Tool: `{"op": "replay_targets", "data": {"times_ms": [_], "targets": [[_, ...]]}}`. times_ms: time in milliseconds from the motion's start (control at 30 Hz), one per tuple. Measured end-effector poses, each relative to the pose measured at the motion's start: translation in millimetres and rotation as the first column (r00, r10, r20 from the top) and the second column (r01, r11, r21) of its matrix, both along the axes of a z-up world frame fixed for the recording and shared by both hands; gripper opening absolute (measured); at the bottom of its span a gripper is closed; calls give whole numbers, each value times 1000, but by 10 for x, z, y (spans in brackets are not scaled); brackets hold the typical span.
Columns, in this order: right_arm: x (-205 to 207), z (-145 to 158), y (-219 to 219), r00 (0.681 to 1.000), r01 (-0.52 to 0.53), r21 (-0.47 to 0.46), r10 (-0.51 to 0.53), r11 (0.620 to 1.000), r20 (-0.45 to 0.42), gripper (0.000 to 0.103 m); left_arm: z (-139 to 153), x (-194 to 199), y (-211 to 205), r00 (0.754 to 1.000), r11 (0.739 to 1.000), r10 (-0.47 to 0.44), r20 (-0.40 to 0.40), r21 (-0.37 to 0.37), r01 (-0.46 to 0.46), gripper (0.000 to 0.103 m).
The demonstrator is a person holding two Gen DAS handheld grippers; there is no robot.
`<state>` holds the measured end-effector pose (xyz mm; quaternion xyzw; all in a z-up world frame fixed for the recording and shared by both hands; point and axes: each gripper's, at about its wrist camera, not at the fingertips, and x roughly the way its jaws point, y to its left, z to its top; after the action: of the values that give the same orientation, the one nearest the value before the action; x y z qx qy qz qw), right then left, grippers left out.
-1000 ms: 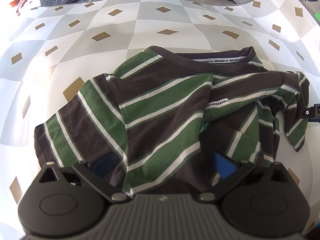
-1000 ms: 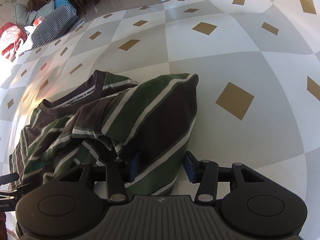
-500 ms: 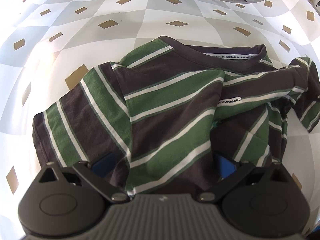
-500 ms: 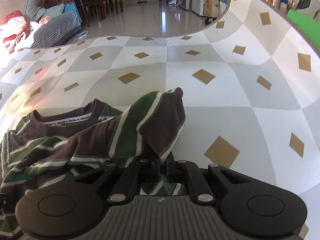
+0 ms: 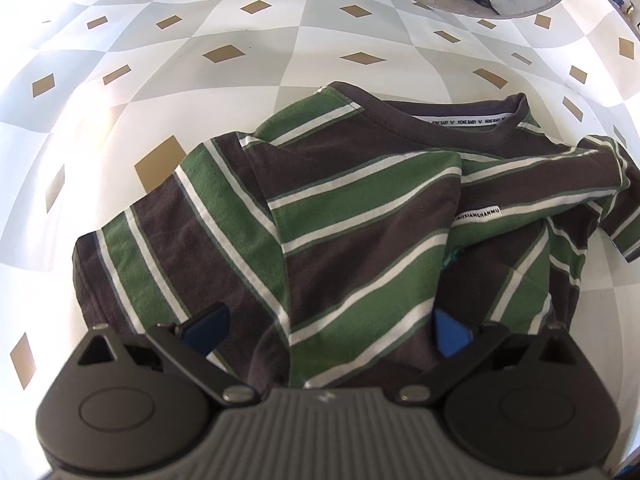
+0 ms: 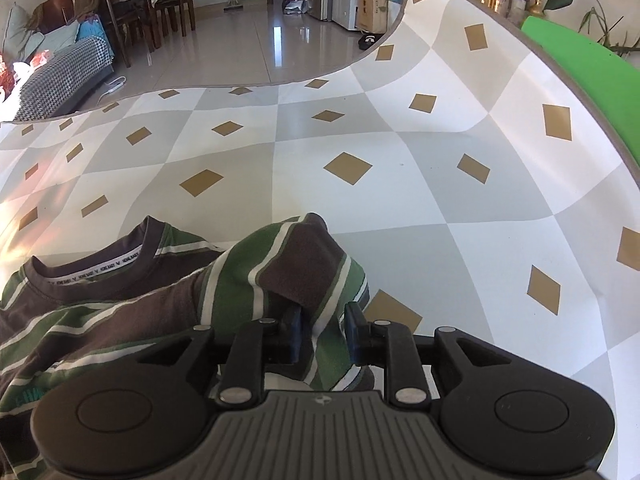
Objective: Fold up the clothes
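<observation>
A T-shirt (image 5: 360, 216) with dark brown, green and white stripes lies crumpled on the checked cloth, its neckband (image 5: 440, 120) at the far side. My left gripper (image 5: 328, 330) stands open low over the near hem, its blue pads wide apart with shirt fabric lying between them. In the right wrist view the shirt (image 6: 120, 312) is at lower left. Its sleeve (image 6: 296, 264) humps up in front of my right gripper (image 6: 325, 332). The right jaws are opening, and a fold of the sleeve still hangs between the pads.
The table cloth (image 6: 344, 168), white and grey with tan diamonds, runs far beyond the shirt and curls up at the right. A green surface (image 6: 576, 56) lies past that edge. Chairs and a houndstooth sofa (image 6: 60, 76) stand across the room's tiled floor.
My right gripper shut on the sleeve and rose with it, tilting to see more of the room; now its jaws have parted again. The left gripper stayed open over the hem.
</observation>
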<state>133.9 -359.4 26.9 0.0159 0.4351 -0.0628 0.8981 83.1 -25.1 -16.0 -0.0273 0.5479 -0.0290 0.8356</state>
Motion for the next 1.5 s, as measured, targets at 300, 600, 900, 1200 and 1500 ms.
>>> {"op": "replay_targets", "data": {"times_ms": [300, 600, 900, 1200, 1500], "targets": [[-72, 214, -15, 993, -11, 88, 0, 996, 118, 31, 62, 71, 115, 997, 998, 67, 25, -23, -66, 103], [47, 178, 320, 974, -195, 167, 171, 966, 148, 38, 179, 84, 150, 996, 991, 66, 53, -117, -60, 103], [270, -14, 634, 955, -291, 163, 275, 943, 112, 44, 244, 271, 367, 985, 985, 152, 80, -95, -144, 103], [523, -192, 770, 953, -301, 130, 294, 945, 67, 49, 108, 567, 545, 973, 974, 218, 72, -74, -212, 103], [763, -335, 850, 949, -316, 107, 313, 943, 48, 52, -93, 664, 555, 970, 968, 242, -17, -57, -243, 103]]}}
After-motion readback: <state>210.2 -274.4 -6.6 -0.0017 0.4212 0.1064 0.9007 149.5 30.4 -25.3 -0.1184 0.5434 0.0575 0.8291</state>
